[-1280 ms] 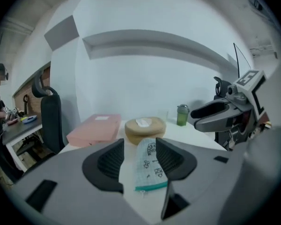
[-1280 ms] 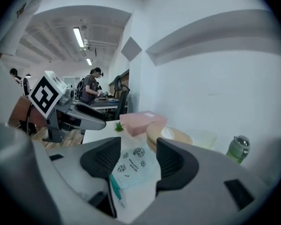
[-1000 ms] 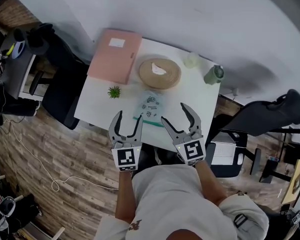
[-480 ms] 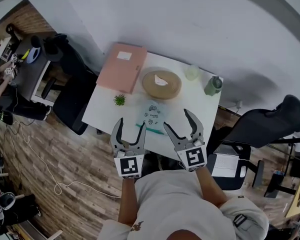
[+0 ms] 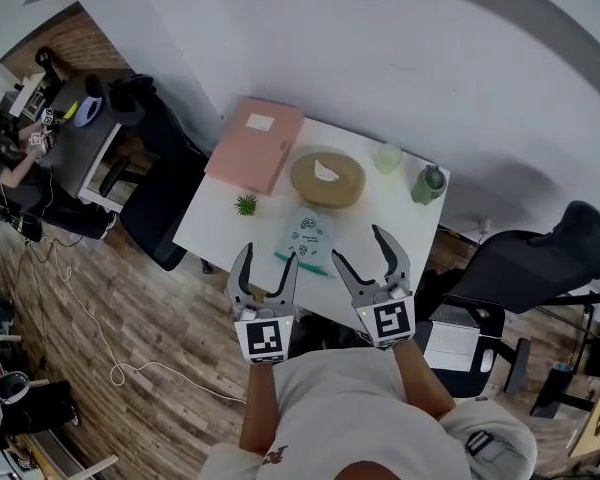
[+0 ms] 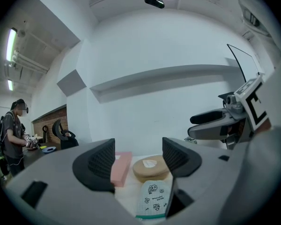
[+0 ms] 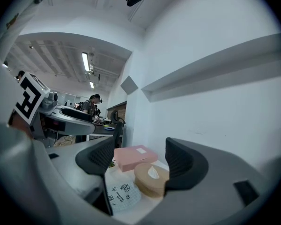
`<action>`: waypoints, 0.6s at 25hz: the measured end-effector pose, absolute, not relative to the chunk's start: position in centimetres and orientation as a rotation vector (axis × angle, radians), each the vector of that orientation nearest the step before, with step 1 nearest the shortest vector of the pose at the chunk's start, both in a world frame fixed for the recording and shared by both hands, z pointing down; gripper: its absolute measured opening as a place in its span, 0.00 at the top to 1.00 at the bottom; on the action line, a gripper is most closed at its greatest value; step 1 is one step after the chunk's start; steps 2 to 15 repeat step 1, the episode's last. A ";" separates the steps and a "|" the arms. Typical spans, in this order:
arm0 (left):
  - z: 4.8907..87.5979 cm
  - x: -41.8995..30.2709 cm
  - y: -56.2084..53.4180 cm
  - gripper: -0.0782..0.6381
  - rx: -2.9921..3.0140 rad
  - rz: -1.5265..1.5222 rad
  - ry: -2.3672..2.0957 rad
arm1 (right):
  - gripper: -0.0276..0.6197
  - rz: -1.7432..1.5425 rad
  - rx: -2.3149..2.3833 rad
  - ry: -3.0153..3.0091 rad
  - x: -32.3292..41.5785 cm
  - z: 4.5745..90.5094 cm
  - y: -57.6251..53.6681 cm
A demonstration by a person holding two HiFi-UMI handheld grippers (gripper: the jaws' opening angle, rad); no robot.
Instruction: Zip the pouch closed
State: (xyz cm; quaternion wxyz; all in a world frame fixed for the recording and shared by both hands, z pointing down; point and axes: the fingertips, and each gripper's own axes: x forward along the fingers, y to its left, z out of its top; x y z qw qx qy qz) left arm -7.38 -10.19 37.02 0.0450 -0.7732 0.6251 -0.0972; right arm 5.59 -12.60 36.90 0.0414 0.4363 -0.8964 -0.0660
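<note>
A pale pouch with small cartoon prints and a green zip edge lies flat near the front of the white table. It also shows low in the left gripper view as the pouch and in the right gripper view as the pouch. My left gripper hangs open high above the table's front edge, left of the pouch, its jaws having just been opening with nothing between them. My right gripper is open too, right of the pouch and well above it, holding nothing.
On the table stand a pink box, a round tan case, a small green plant, a pale cup and a green bottle. Black chairs flank the table; a person sits at a desk far left.
Both grippers have risen and drawn back from the table, so the table looks smaller and farther. The pouch lies where it was.
</note>
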 end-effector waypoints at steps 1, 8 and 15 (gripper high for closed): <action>36.9 -7.1 -10.1 0.47 -2.363 -0.296 1.909 | 0.45 -0.198 1.341 -2.744 5.9 36.8 -12.6; 36.9 -7.1 -10.1 0.47 -2.363 -0.296 1.909 | 0.45 -0.198 1.341 -2.744 5.9 36.8 -12.6; 36.9 -7.1 -10.1 0.47 -2.363 -0.296 1.909 | 0.45 -0.198 1.341 -2.744 5.9 36.8 -12.6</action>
